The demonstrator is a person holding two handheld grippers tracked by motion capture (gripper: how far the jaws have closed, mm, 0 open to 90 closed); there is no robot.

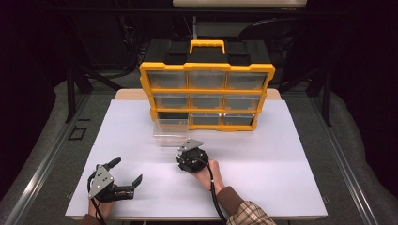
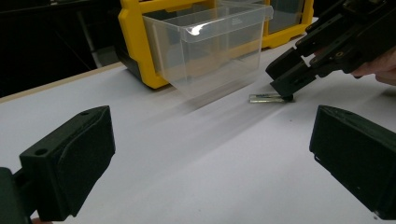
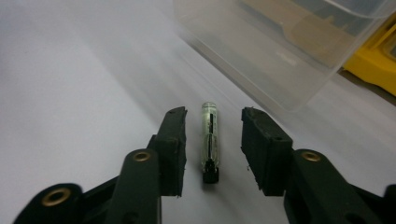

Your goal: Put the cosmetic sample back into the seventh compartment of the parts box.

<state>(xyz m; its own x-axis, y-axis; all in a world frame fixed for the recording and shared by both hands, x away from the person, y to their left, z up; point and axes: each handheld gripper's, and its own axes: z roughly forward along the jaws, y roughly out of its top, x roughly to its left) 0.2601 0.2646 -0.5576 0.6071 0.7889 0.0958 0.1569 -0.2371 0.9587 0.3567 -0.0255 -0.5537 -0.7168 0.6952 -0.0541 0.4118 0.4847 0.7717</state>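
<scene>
So far nothing is grasped: my right gripper [image 3: 212, 149] straddles the small clear glass tube with a black end [image 3: 208, 140], jaws apart, beside the pulled-out clear plastic drawer [image 2: 210, 46]; left gripper [image 2: 210, 163] waits, jaws spread.

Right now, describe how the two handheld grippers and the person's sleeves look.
Both are matte black two-jaw tools. The left gripper carries a grey three-cornered plate with small holes, and its blocky fingers have small round holes. The right gripper has the same kind of plate, brass-coloured pivot pins, and a black cable trailing back along the wrist. The right forearm wears a brown sleeve with a plaid cuff.
</scene>
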